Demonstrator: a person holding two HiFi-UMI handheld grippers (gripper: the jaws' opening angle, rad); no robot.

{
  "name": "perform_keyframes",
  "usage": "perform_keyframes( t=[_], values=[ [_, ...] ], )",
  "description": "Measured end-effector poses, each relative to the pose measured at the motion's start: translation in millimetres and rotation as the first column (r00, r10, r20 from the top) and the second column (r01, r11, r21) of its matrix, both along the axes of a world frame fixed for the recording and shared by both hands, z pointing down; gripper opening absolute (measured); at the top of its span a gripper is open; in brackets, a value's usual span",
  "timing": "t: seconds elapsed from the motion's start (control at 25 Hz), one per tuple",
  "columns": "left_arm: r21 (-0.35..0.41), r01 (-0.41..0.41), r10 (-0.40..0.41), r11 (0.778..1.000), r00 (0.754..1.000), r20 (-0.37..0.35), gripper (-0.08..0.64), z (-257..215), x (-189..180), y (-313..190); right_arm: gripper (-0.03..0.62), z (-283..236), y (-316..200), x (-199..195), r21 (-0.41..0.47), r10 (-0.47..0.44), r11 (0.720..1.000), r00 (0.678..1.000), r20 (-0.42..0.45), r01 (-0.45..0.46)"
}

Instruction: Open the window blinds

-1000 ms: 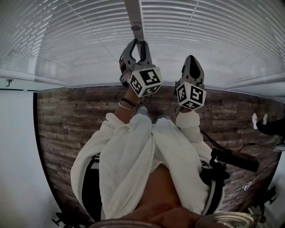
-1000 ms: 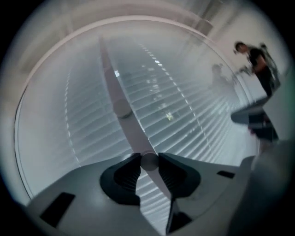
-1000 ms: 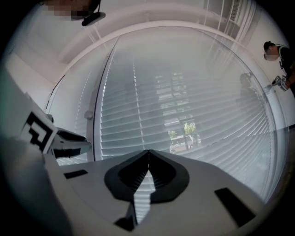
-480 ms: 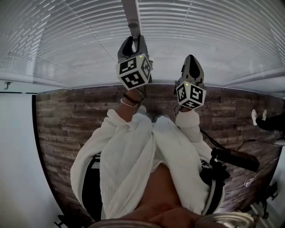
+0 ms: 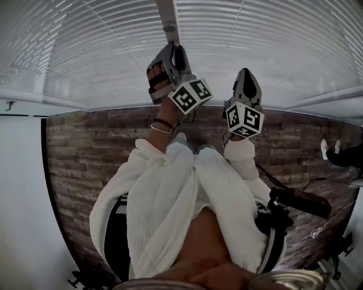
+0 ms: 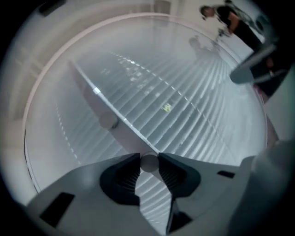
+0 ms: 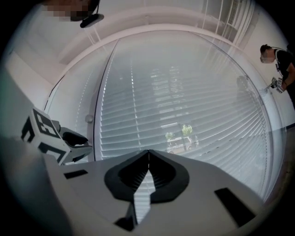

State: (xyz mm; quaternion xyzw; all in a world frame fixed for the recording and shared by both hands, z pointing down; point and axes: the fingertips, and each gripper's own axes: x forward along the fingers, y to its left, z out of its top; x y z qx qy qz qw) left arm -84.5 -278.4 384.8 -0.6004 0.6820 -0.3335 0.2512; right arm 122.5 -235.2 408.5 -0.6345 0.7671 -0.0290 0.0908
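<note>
White slatted blinds (image 5: 272, 45) fill the window ahead. A pale tilt wand (image 5: 169, 14) hangs down the middle. My left gripper (image 5: 174, 50) holds the wand's lower end, rolled over so its marker cube sits to the lower right. In the left gripper view the wand (image 6: 133, 140) runs down into the left gripper (image 6: 149, 162), its round tip pinched between the dark pads as the jaws close on it. My right gripper (image 5: 247, 75) hovers beside it, apart from the wand. The right gripper (image 7: 148, 152) is shut on nothing; through the slats (image 7: 184, 110) I see trees outside.
A white sill (image 5: 317, 105) runs below the blinds, above wood-look flooring (image 5: 85, 153). A black device with cables (image 5: 299, 203) lies at the right, near someone's shoes (image 5: 330, 152). A person (image 7: 281, 62) stands at the window's right side.
The left gripper has rolled about the wand it holds: its marker cube swung left, then back out to the lower right. The right gripper has stayed put.
</note>
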Motion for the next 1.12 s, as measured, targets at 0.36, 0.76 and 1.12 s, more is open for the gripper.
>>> perform_keyframes(
  t=[0.36, 0.76, 1.12],
  values=[
    [-0.011, -0.060, 0.015, 0.998, 0.412, -0.911, 0.126, 3.9, -20.5, 1.9, 0.011, 2.9, 0.2, -3.8, -0.005, -0.020, 1.000, 1.000, 0.003, 0.020],
    [-0.063, 0.045, -0.054, 0.997, 0.987, -0.154, 0.123, 11.2, -20.3, 2.2, 0.011, 3.1, 0.2, -1.0, 0.009, -0.024, 1.000, 1.000, -0.008, 0.024],
    [0.006, -0.026, 0.023, 1.000, 0.700, -0.714, 0.124, 13.0, -21.5, 8.9, 0.011, 4.5, -0.7, -8.6, 0.002, -0.035, 0.999, 0.999, -0.009, 0.035]
  ],
)
